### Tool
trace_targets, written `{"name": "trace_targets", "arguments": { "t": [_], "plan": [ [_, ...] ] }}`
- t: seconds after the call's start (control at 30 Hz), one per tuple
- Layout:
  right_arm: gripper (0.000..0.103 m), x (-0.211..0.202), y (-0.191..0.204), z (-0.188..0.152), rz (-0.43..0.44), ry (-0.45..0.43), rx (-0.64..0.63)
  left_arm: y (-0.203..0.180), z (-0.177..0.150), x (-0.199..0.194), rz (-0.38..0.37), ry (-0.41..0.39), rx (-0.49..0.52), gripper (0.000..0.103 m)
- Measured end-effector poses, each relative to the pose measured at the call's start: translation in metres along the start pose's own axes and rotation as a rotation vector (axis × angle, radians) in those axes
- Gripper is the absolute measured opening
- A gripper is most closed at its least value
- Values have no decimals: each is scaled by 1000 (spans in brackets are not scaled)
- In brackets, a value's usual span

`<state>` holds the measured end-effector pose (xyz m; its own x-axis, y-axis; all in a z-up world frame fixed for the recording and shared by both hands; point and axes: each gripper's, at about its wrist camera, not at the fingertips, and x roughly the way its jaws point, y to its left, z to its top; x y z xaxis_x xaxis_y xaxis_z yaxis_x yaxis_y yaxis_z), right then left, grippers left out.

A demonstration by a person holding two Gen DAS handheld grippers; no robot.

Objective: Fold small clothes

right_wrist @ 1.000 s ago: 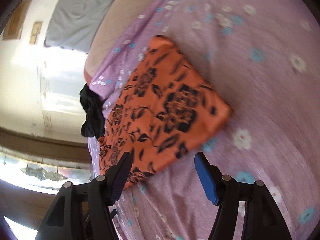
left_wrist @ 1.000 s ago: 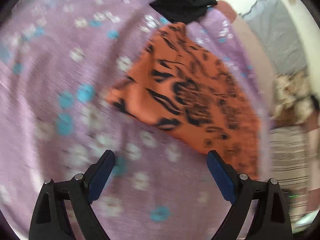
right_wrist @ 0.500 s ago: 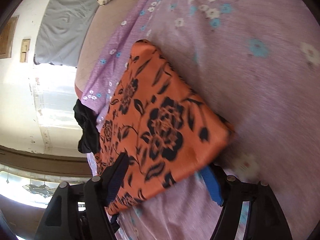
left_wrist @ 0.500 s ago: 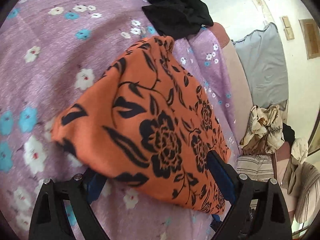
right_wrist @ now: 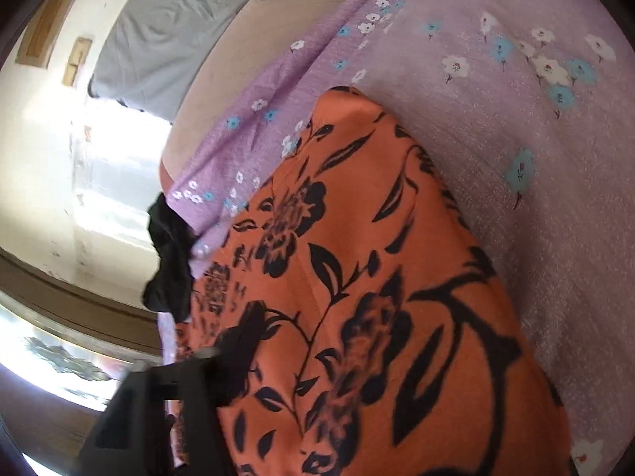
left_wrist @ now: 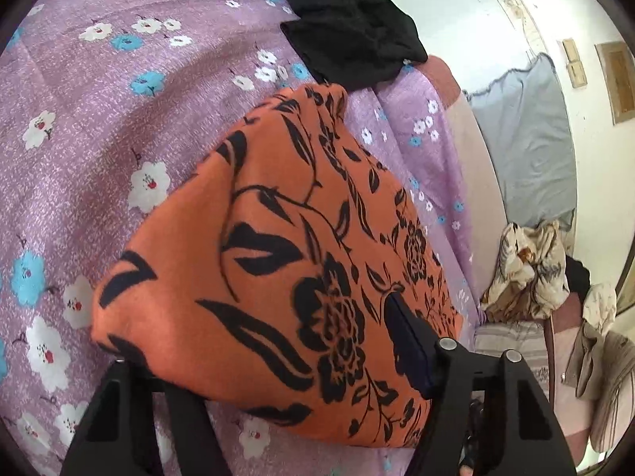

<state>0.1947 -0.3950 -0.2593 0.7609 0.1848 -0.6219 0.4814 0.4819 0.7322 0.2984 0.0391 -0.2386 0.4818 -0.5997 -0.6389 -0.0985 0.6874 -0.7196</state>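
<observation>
**Orange floral cloth straddled by both grippers on the bed**

The orange floral garment [left_wrist: 278,261], already folded into a thick pad, lies on the purple flowered bedsheet [left_wrist: 99,127] and fills the centre and lower half of both views. We judge it soft, light and limp, apt to sag and spill open unless taken at a folded edge through all layers. Our left gripper [left_wrist: 274,361] sits wide, jaws either side of the near edge. Whether our right gripper [right_wrist: 357,416] has closed we cannot tell; cloth hides one jaw. A black garment [left_wrist: 349,27] sits crumpled at upper centre.
</observation>
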Motion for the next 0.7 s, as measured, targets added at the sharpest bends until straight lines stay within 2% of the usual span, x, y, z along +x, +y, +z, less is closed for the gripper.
{"name": "trace_targets", "arguments": {
  "t": [0.03, 0.1, 0.2, 0.33, 0.43, 0.6, 0.7],
  "plan": [
    [23, 0, -5, 1, 7, -1, 20, 1, 0, 1, 15, 3, -1, 32],
    [20, -4, -5, 2, 20, -11, 28, 6, 0, 3, 35, 17, -19, 26],
    [18, -18, 15, -1, 16, -75, -73, 1, -3, -6, 34, -5, -9, 20],
    [17, -50, 36, -13, 35, -154, -147, -21, -15, -35, 27, -33, 76, 18],
    [17, -75, 41, -24, 27, -166, -178, -23, -31, -65, 15, -19, 90, 18],
    [17, -122, 18, -48, 17, -108, -152, -4, -76, -99, 45, 17, 84, 18],
    [17, -127, -7, -63, -59, -13, -103, 9, -98, -96, 133, 89, 102, 20]
  ]
}}
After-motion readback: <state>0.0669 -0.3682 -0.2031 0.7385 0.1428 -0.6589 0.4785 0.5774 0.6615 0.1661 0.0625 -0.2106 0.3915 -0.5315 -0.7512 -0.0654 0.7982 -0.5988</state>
